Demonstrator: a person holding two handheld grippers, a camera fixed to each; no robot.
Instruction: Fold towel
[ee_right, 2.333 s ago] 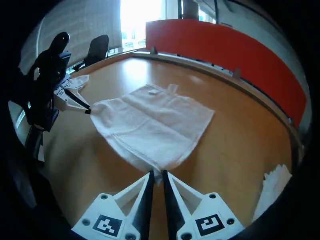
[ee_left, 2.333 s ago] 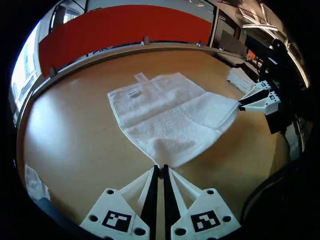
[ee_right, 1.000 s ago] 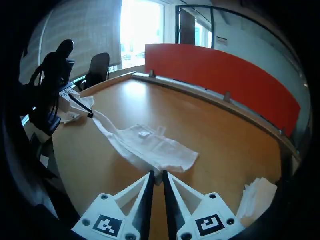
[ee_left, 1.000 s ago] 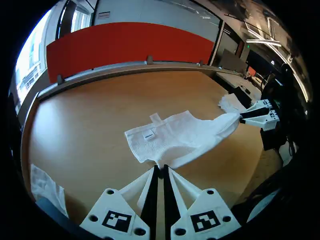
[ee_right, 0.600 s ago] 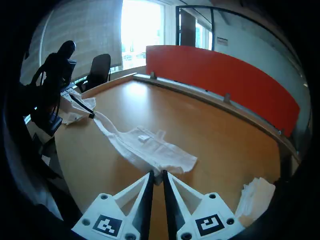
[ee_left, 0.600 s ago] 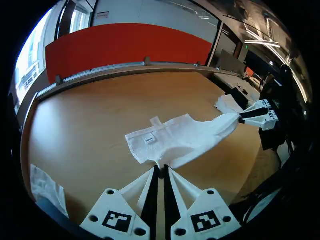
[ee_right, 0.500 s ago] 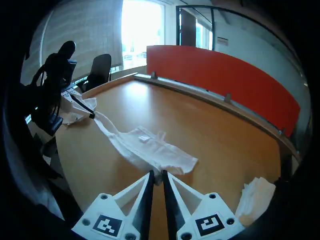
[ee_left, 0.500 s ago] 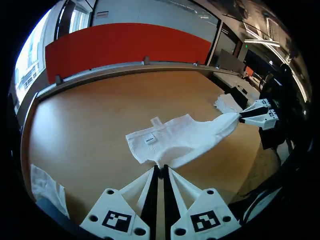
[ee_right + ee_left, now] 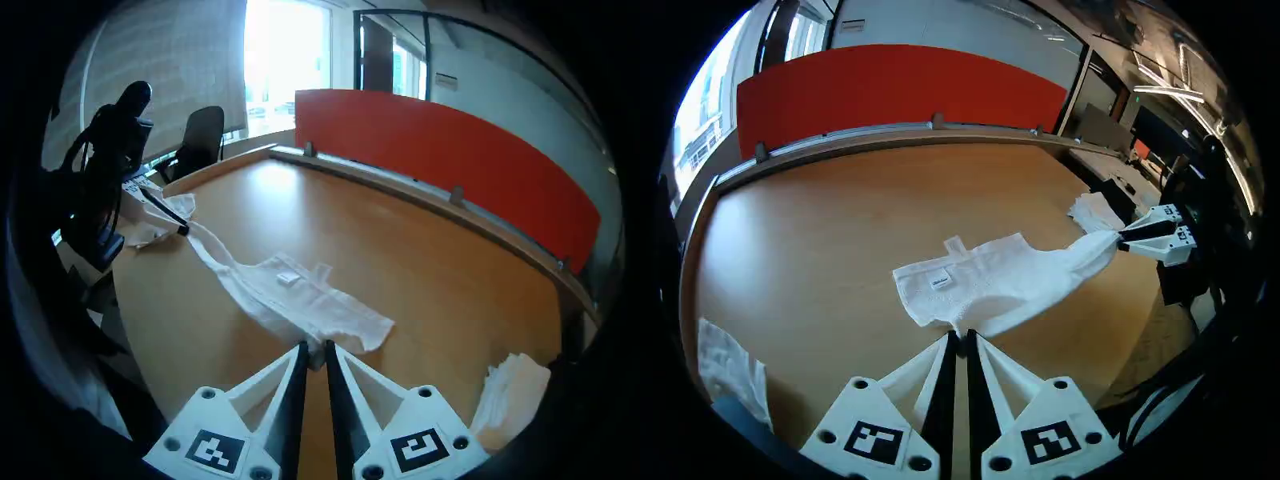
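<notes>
A white towel (image 9: 992, 276) hangs lifted by two corners over a wooden table (image 9: 816, 232), its far edge with a small label still resting on the wood. My left gripper (image 9: 958, 334) is shut on the towel's near corner in the left gripper view. The right gripper (image 9: 1121, 237) shows at the right of that view, pinching the other corner. In the right gripper view the towel (image 9: 296, 304) runs from my right gripper (image 9: 314, 349), shut on its corner, to the left gripper (image 9: 181, 230) at far left.
An orange partition (image 9: 896, 84) lines the table's far edge. Another folded white cloth (image 9: 1094, 212) lies by the right gripper; a white cloth pile (image 9: 724, 368) sits at the table's left edge, also visible as the white cloth pile (image 9: 512, 392). A black office chair (image 9: 196, 128) stands beyond the table.
Both grippers have raised the towel off the table since 2.3 s ago, when it lay spread flat. Over the last second it has barely moved.
</notes>
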